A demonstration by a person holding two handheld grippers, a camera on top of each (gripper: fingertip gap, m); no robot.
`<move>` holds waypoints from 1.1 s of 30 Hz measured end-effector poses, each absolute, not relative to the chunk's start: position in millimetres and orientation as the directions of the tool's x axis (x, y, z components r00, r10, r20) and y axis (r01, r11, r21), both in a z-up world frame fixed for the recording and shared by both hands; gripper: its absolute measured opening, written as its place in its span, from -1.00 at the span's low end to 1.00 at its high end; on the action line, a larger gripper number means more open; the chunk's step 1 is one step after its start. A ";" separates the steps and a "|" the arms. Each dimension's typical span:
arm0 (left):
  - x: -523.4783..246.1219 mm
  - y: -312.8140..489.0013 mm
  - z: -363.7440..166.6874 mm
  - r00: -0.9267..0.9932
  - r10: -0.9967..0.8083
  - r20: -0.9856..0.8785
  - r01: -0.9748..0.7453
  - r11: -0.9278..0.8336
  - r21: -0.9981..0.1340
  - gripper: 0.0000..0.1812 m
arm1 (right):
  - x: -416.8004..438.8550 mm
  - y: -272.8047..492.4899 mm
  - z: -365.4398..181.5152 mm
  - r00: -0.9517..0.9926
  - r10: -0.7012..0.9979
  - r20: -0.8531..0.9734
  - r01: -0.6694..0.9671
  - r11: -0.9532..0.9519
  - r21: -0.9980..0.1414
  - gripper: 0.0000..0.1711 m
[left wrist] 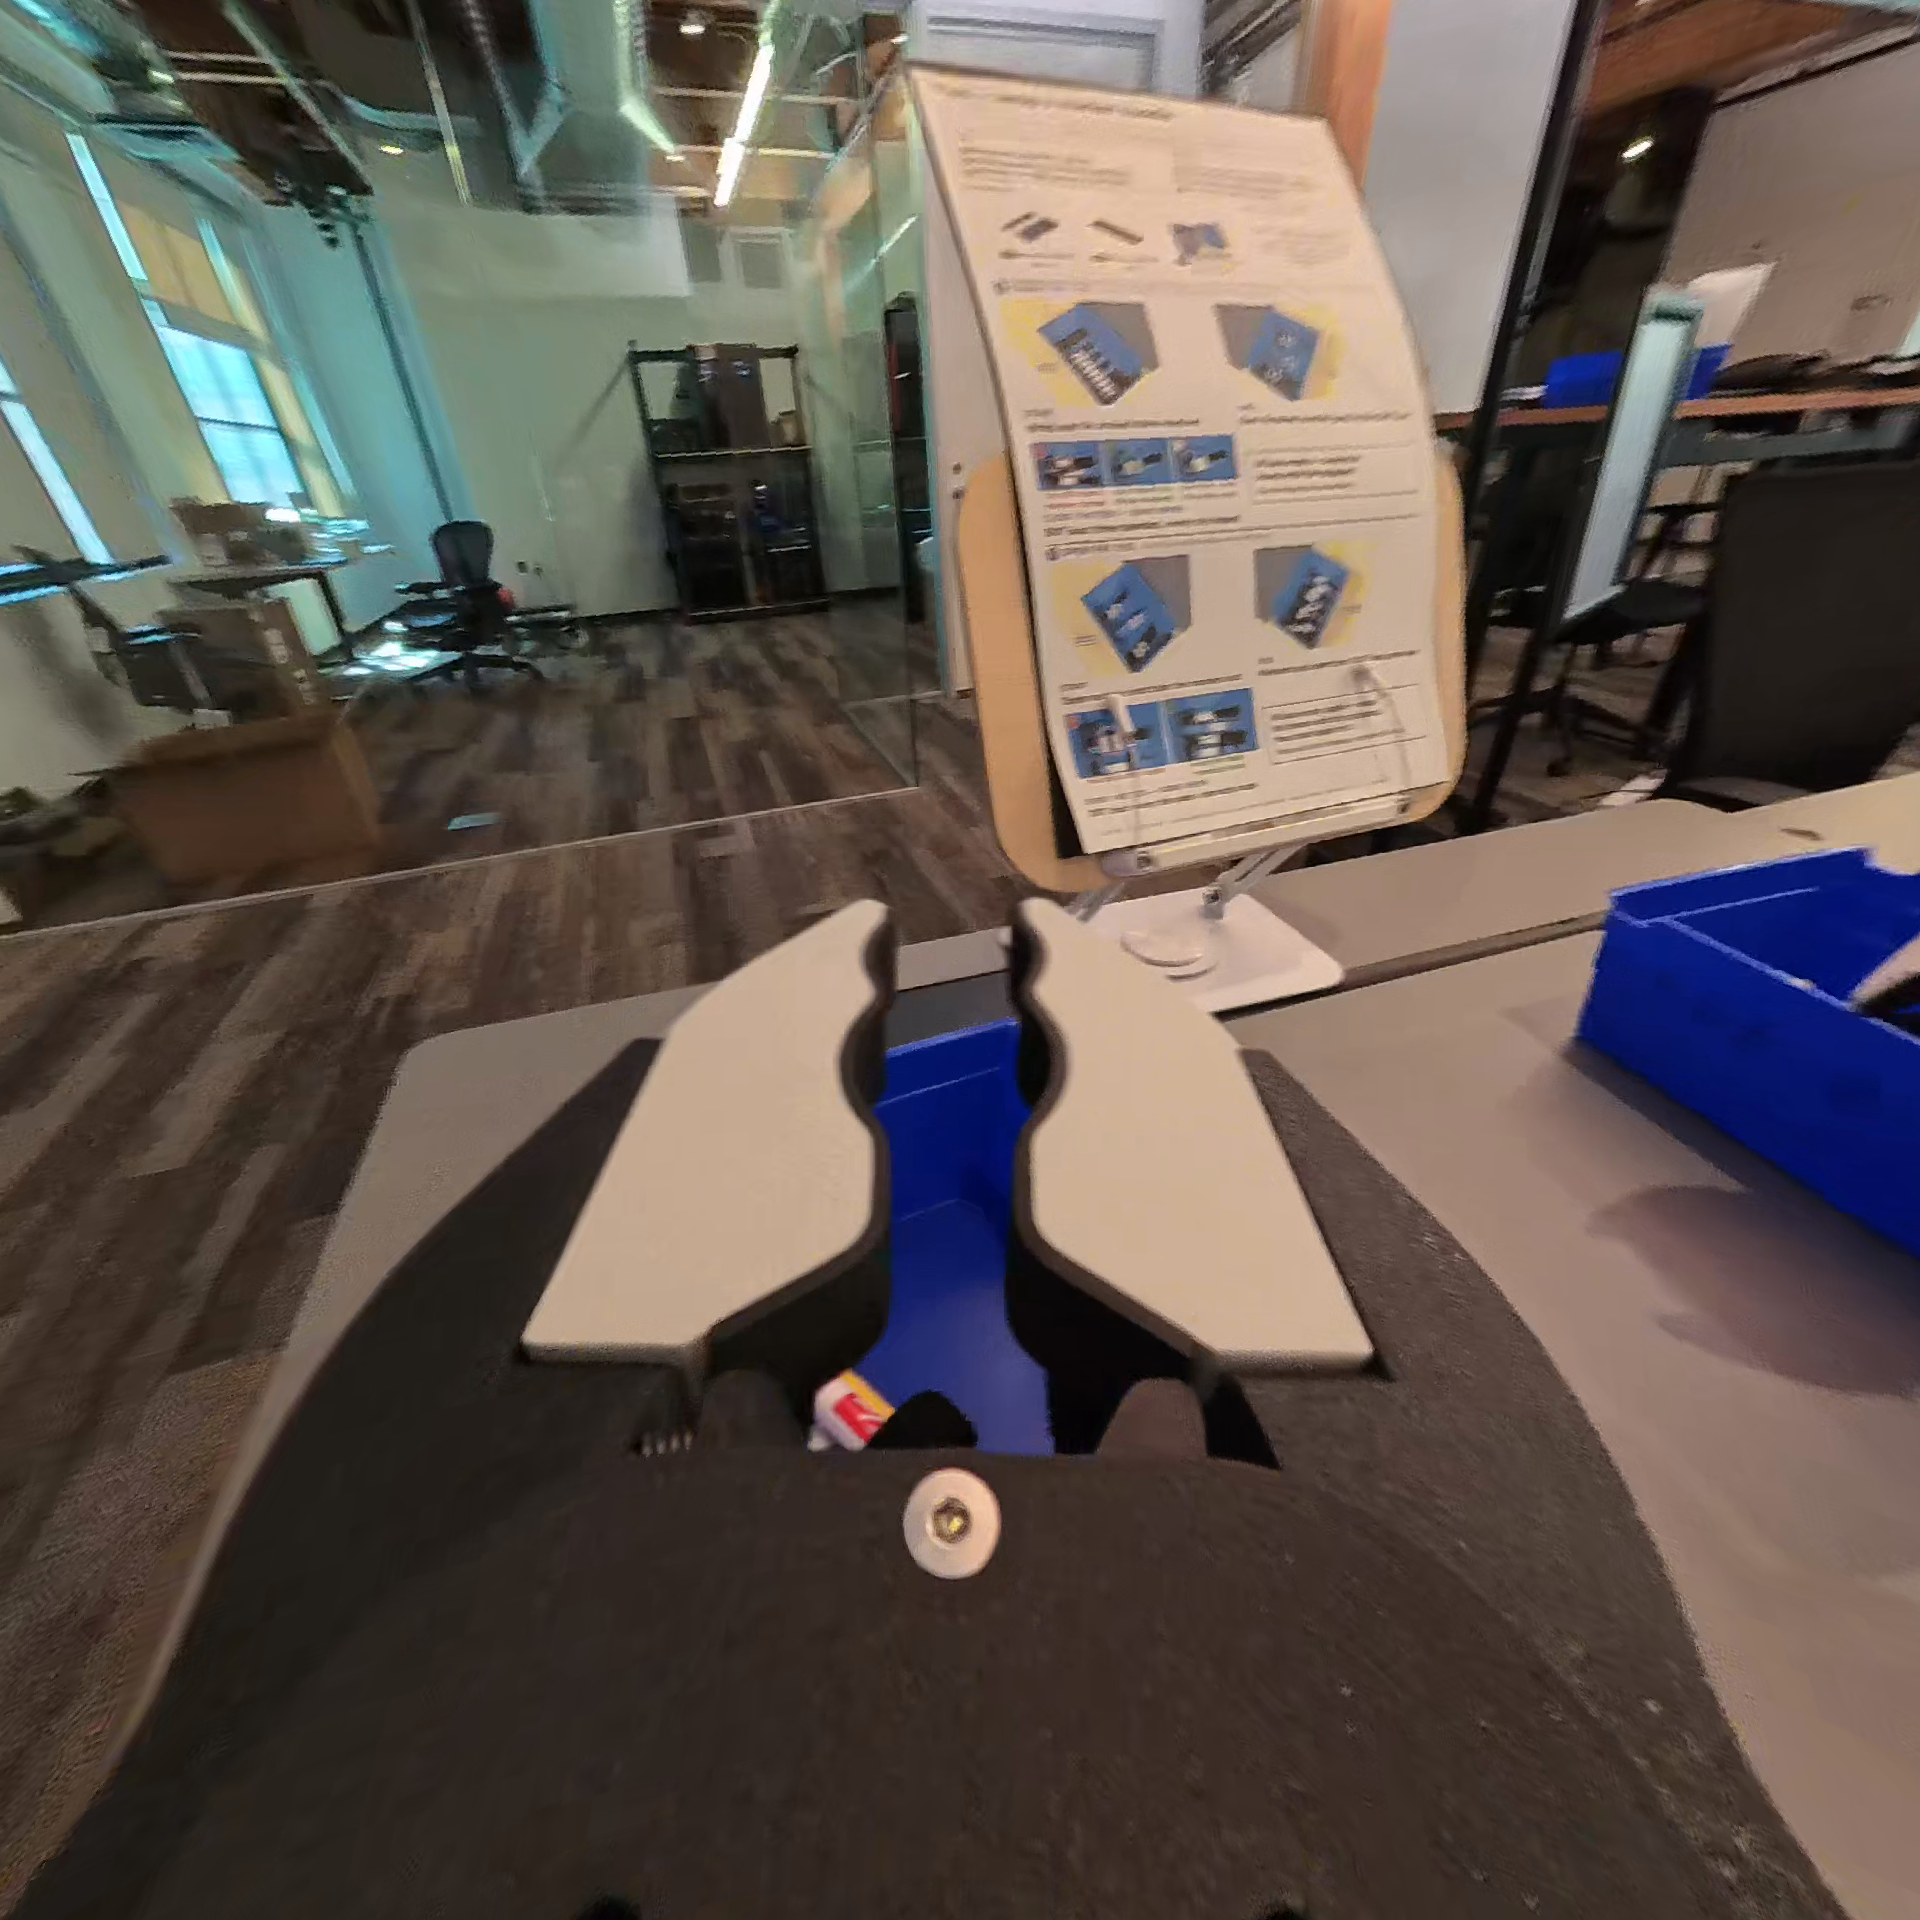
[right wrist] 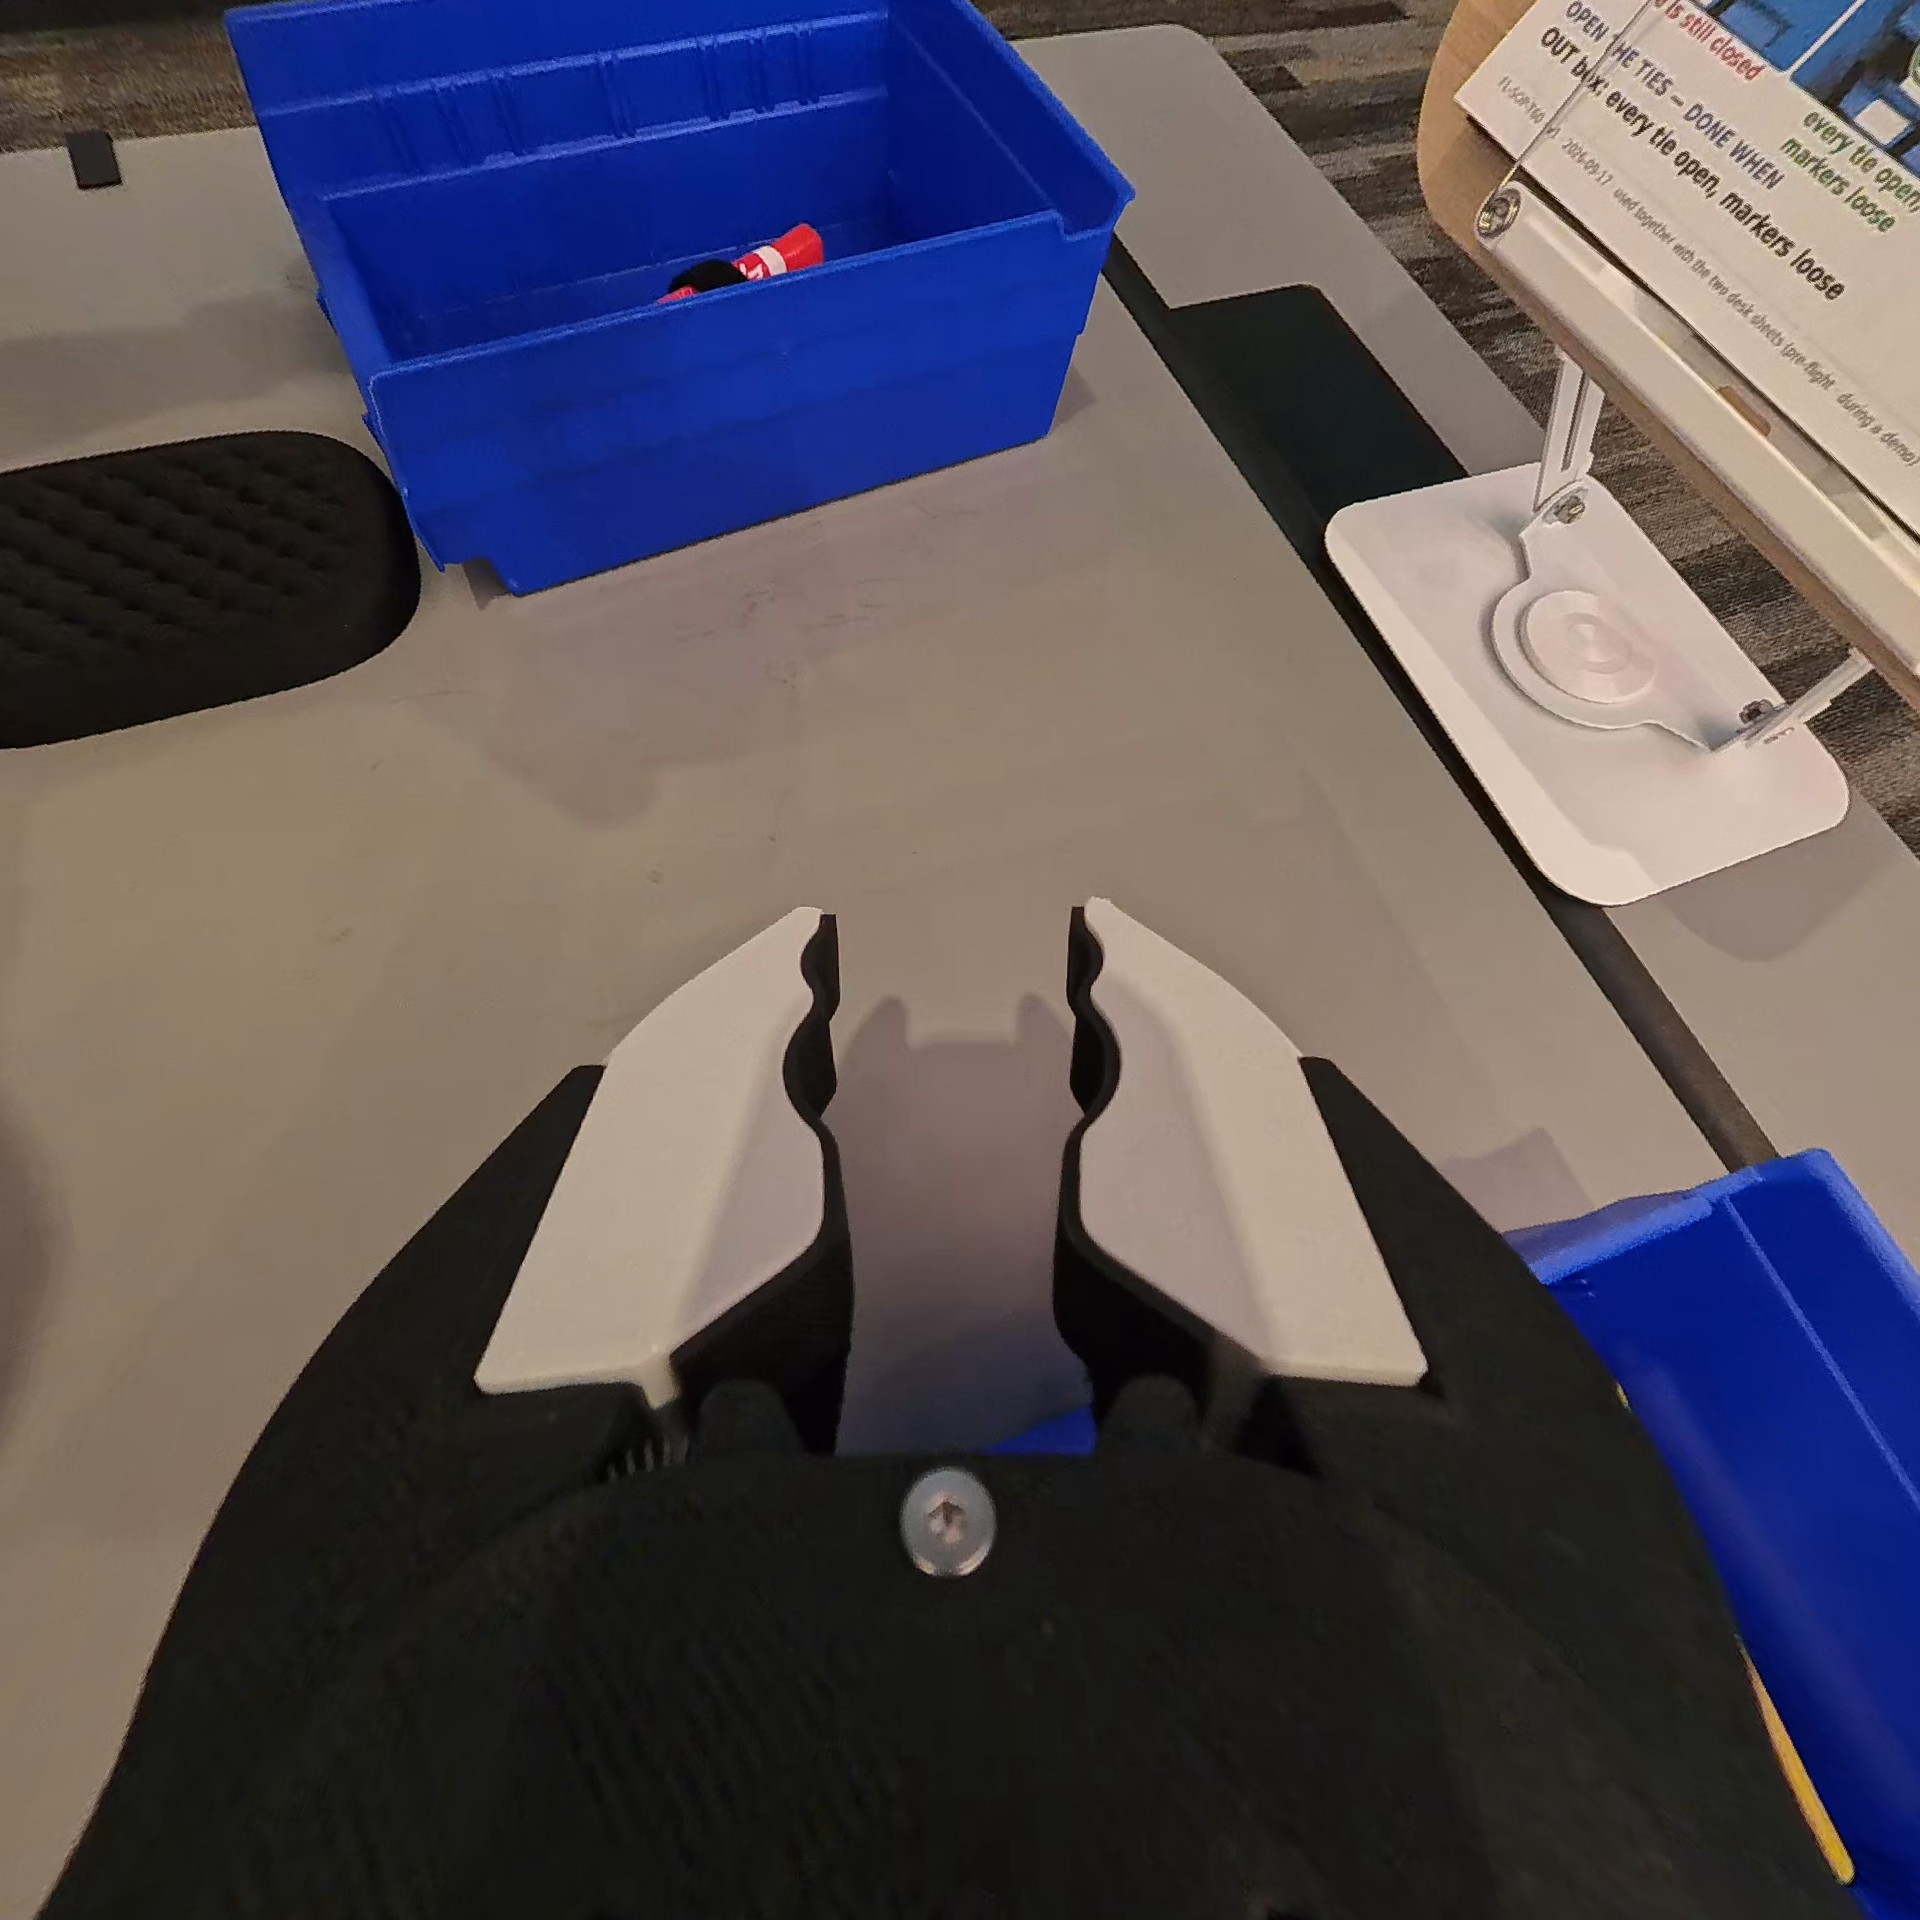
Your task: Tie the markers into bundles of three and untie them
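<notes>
My left gripper (left wrist: 951, 925) is open and empty, hovering over a blue bin (left wrist: 956, 1278). Low between its fingers lies a marker (left wrist: 854, 1411) with a red and white label and a black part beside it. In the right wrist view this bin (right wrist: 727, 447) stands at the far side of the grey table, with a red marker (right wrist: 774, 255) and a black band on it inside. My right gripper (right wrist: 954, 925) is open and empty above bare tabletop (right wrist: 935, 727). A second blue bin (right wrist: 1756, 1382) sits just to its right, and it also shows in the left wrist view (left wrist: 1756, 1060).
A white stand base (right wrist: 1579, 686) carries a tilted instruction sheet (left wrist: 1205, 468) at the table's far edge. A black textured shape (right wrist: 166, 582) lies left of the far bin. Wood floor, shelves and chairs lie beyond the table. One gripper's finger ends stand about 35 cm off the other's.
</notes>
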State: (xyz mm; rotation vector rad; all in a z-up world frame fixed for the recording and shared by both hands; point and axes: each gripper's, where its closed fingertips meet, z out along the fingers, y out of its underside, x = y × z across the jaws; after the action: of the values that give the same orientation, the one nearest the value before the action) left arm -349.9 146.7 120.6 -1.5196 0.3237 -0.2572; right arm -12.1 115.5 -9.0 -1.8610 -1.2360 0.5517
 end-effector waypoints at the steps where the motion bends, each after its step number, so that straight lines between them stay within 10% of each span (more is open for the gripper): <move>1: -347.4 145.0 119.8 0.920 -0.391 -0.027 -0.021 0.021 -1.000 -0.90 | -12.0 115.4 -9.6 0.423 0.903 0.077 0.548 -0.187 -0.816 -0.50; 6: -357.0 162.3 58.7 0.943 -0.327 0.058 -0.059 -0.338 -0.939 -0.67 | -12.1 114.7 -11.0 0.420 0.904 0.077 0.554 -0.189 -0.811 -0.50; 13: -373.3 170.3 -46.5 0.971 -0.088 0.223 0.055 -0.824 -0.564 -0.08 | -13.2 113.4 -11.6 0.411 0.909 0.072 0.559 -0.189 -0.808 -0.50; 33: -371.8 174.8 -133.2 0.977 0.210 0.027 0.212 -0.959 -0.188 -0.07 | -10.5 109.0 -4.5 0.391 0.918 0.062 0.547 -0.178 -0.818 -0.50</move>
State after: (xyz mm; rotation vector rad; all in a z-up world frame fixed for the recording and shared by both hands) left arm -371.8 174.8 -133.2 -2.9340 -0.3158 -0.0100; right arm -10.5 109.0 -4.5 -1.8505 -1.2670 0.5862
